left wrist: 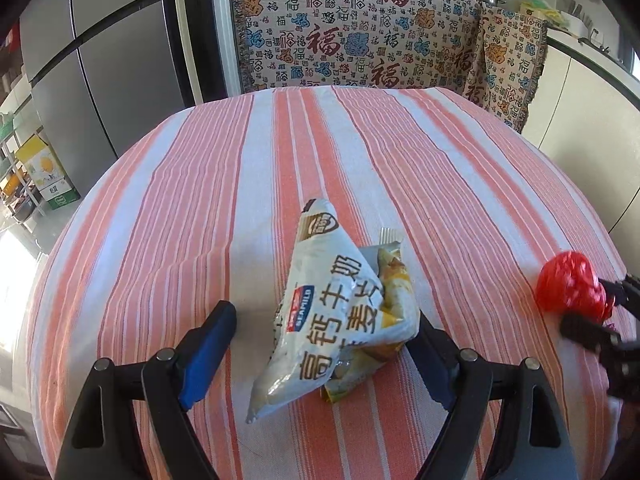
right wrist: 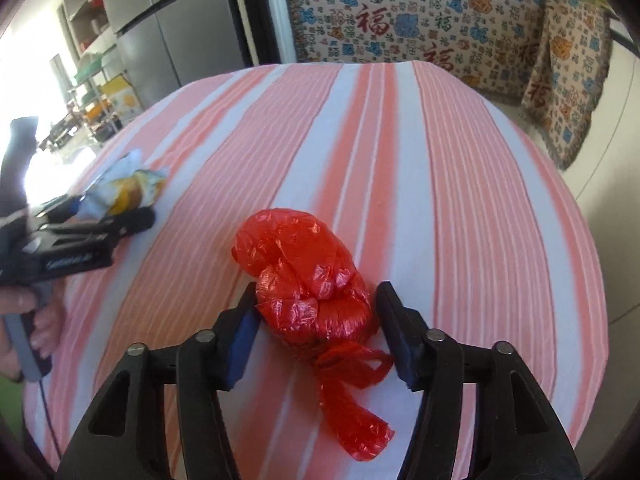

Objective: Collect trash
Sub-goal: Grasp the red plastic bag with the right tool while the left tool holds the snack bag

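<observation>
A crumpled white snack packet lies on the pink striped tablecloth, on top of a yellow wrapper. My left gripper straddles both with its jaws wide; the left finger stands clear of them and the right one is at the packet's edge. A knotted red plastic bag rests on the cloth between the fingers of my right gripper, whose jaws stand apart around it, with a slim gap at the right finger. The same bag and right gripper show at the left wrist view's right edge.
A patterned throw covers furniture behind the table. A grey fridge and shelves with a box stand to the left, white cabinets to the right. A hand holds the left gripper beside the packets.
</observation>
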Tool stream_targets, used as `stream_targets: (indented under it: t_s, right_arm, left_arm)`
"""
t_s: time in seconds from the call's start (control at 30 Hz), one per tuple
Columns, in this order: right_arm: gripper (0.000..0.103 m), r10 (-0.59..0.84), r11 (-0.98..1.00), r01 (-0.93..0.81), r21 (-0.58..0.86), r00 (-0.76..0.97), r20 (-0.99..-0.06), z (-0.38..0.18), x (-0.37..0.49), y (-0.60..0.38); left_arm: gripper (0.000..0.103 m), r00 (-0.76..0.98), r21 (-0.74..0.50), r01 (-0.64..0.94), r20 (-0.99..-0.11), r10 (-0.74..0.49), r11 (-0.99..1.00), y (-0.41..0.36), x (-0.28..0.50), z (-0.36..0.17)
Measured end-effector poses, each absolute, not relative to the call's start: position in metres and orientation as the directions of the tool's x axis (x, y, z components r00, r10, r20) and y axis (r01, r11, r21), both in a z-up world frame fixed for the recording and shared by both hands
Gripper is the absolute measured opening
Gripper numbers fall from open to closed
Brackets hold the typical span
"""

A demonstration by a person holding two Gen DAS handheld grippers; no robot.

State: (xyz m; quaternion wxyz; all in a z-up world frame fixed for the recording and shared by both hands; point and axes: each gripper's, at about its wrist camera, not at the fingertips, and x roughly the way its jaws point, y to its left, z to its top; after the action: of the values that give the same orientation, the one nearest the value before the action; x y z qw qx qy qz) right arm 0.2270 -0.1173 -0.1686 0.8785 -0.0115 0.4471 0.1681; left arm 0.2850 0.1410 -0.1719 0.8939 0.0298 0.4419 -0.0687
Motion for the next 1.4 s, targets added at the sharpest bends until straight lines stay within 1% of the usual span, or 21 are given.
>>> stream_targets:
  t_s: [0.03, 0.1, 0.2, 0.37, 1.23, 1.3, 1.4]
  right_arm:
    - [0.086, 0.287, 0.941, -0.314, 0.128, 0.538, -0.792, -0.171, 0.219, -0.116]
    - [0.089, 0.274, 0.938, -0.333, 0.096, 0.542, -0.794, -0.172, 0.207, -0.117]
    - [0.098, 0.253, 0.928, -0.371, 0.041, 0.546, -0.799, -0.177, 0.195, -0.117]
    - [0.102, 0.255, 0.927, -0.374, 0.039, 0.549, -0.796, -0.18, 0.197, -0.117]
    - [0.103, 0.26, 0.928, -0.371, 0.045, 0.553, -0.792, -0.181, 0.194, -0.117]
    - [0.103, 0.28, 0.923, -0.38, 0.066, 0.542, -0.793, -0.18, 0.196, -0.12]
    - [0.102, 0.318, 0.909, -0.4, 0.115, 0.49, -0.812, -0.175, 0.2, -0.131]
  left_arm:
    - [0.086, 0.599, -0.008, 0.147, -0.795, -0.095, 0.989, 0.142, 0.281, -0.171]
    - [0.086, 0.6, -0.006, 0.143, -0.795, -0.091, 0.99, 0.146, 0.268, -0.171]
    - [0.086, 0.599, -0.002, 0.154, -0.795, -0.095, 0.988, 0.151, 0.246, -0.171]
    - [0.086, 0.599, 0.0, 0.159, -0.795, -0.096, 0.987, 0.154, 0.232, -0.171]
    - [0.087, 0.6, -0.003, 0.152, -0.794, -0.095, 0.988, 0.155, 0.235, -0.173]
    - [0.086, 0.601, -0.055, 0.162, -0.786, -0.143, 0.985, 0.162, 0.234, -0.171]
    - [0.086, 0.579, -0.189, 0.203, -0.768, -0.274, 0.961, 0.18, 0.237, -0.166]
